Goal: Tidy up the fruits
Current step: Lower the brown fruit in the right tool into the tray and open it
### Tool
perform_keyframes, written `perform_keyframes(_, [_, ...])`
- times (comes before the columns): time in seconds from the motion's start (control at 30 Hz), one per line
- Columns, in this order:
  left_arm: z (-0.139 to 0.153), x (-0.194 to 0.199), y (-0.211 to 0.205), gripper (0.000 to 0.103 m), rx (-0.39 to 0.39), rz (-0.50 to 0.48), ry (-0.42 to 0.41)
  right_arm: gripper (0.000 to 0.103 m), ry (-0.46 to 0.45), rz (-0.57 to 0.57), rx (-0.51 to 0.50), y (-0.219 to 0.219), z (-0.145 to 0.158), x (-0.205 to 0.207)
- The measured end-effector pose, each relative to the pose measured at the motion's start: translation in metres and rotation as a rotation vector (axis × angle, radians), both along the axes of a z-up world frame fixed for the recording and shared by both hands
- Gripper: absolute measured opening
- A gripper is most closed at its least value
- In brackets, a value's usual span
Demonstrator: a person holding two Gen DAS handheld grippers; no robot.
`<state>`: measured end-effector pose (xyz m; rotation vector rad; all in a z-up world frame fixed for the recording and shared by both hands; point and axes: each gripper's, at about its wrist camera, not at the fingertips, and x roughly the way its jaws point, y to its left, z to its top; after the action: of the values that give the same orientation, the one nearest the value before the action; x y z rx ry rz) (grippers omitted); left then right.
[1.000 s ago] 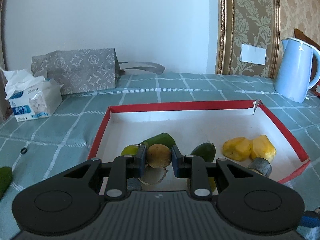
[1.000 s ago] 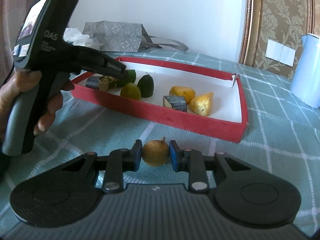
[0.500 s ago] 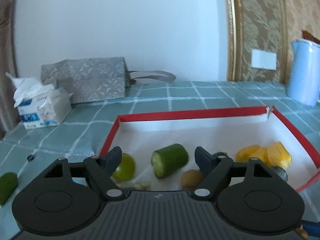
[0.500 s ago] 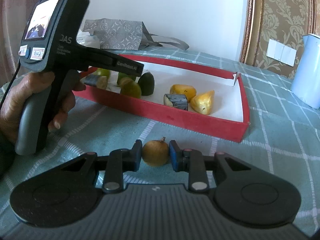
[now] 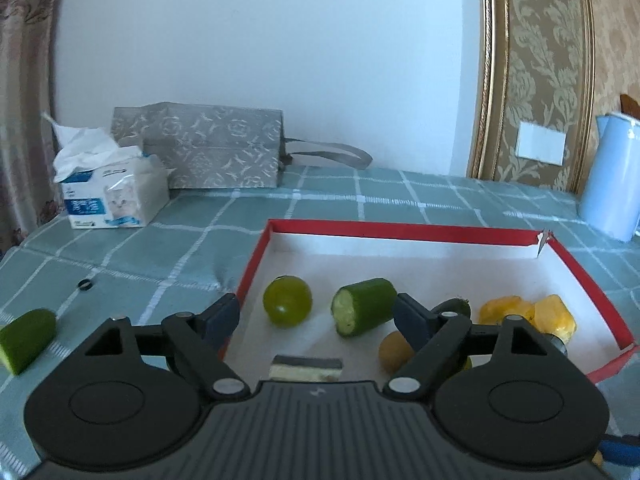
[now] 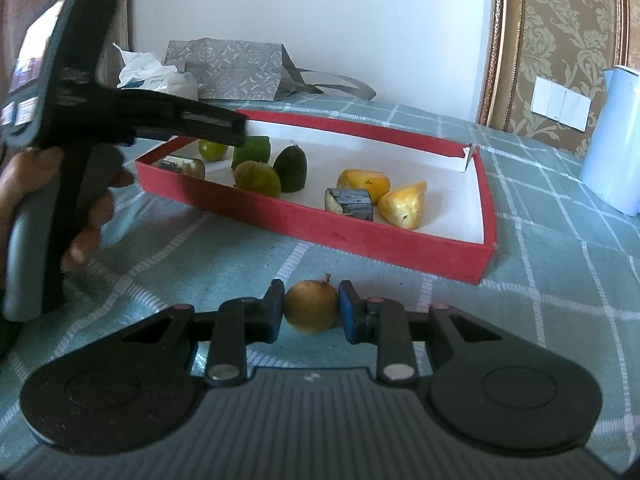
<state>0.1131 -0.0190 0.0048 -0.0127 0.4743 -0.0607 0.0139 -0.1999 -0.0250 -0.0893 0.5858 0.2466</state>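
A small brown fruit [image 6: 311, 306] is clamped between the fingers of the right gripper [image 6: 311, 312], just near of the red tray [image 6: 400, 244] on the checked cloth. The left gripper [image 5: 318, 318] is spread wide over the tray's near left corner, nothing held. Only the left wrist view shows a green wedge [image 5: 26, 338] on the cloth (far left of the tray); a gray-skinned chunk [image 6: 349, 205] beside the yellow pieces [image 6: 400, 204] is seen plainly only from the right.

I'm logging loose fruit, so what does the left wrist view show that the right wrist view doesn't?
Only the left wrist view shows the green wedge lying on the cloth outside the red tray, and the open left hand-held gripper. Only the right wrist view shows the right hand-held gripper shut on a brown fruit. Both show the tray's fruits, gray bag and tissue pack.
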Motion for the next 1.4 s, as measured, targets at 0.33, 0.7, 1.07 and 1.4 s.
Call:
perform_keyframes(0.33, [-0.002,-0.043,0.025,0.091,-0.012,0.041,0.015,0.027,-0.024,-0.020,0.018,-0.006,0.005,-0.003])
perform_keyframes(0.7, [-0.011,-0.049,0.024,0.092,0.000,-0.002,0.071,0.027,-0.062,-0.087,0.017,-0.017,0.023,0.013])
perform_keyframes(1.07, [-0.016,-0.044,0.022,0.092,0.013,-0.013,0.111,0.027,-0.102,-0.074,-0.051,0.002,0.043,0.053])
perform_keyframes(1.4, [-0.020,-0.038,0.022,0.092,0.015,-0.009,0.151,0.027,-0.062,-0.074,-0.086,0.014,0.033,0.090])
